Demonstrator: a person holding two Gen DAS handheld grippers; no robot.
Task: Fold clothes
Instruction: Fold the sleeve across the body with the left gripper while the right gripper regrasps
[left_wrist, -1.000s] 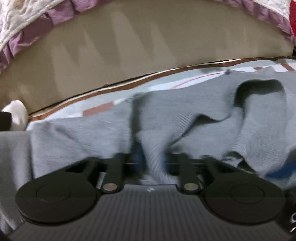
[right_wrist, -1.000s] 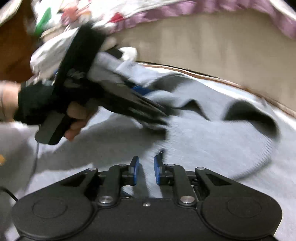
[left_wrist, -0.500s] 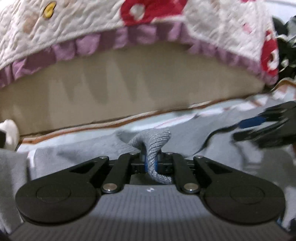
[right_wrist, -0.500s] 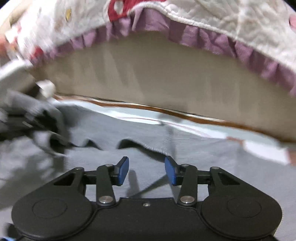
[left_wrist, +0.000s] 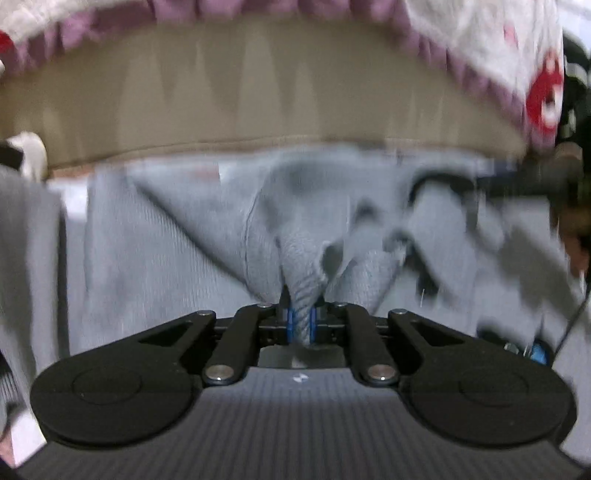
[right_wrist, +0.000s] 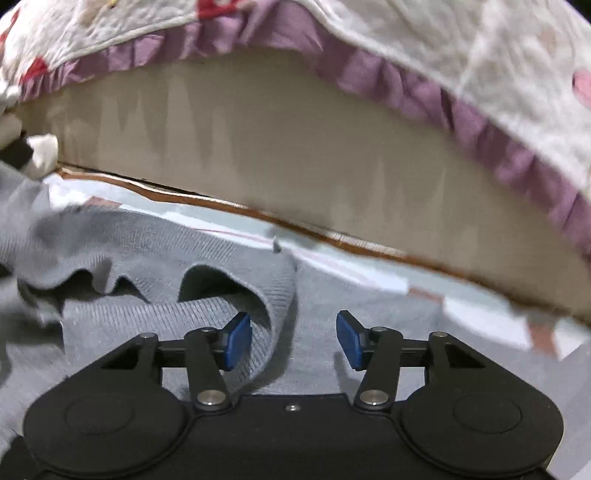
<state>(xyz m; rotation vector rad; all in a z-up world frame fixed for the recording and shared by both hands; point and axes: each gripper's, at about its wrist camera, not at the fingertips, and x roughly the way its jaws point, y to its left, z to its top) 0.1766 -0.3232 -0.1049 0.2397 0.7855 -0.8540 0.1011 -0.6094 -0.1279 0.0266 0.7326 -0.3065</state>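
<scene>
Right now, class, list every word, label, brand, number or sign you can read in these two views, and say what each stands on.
None: no readable text anywhere.
Small pale mark on the left tongs' body: too small to read.
Red shapes on the quilt: pattern, blurred, not lettering.

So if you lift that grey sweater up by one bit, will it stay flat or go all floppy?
Probably floppy. The grey sweater already bunches and droops where the left gripper pinches it. Its ribbed edge curls in loose waves, so it likely sags. The knit looks fuzzy, so it probably won't slip out.
</scene>
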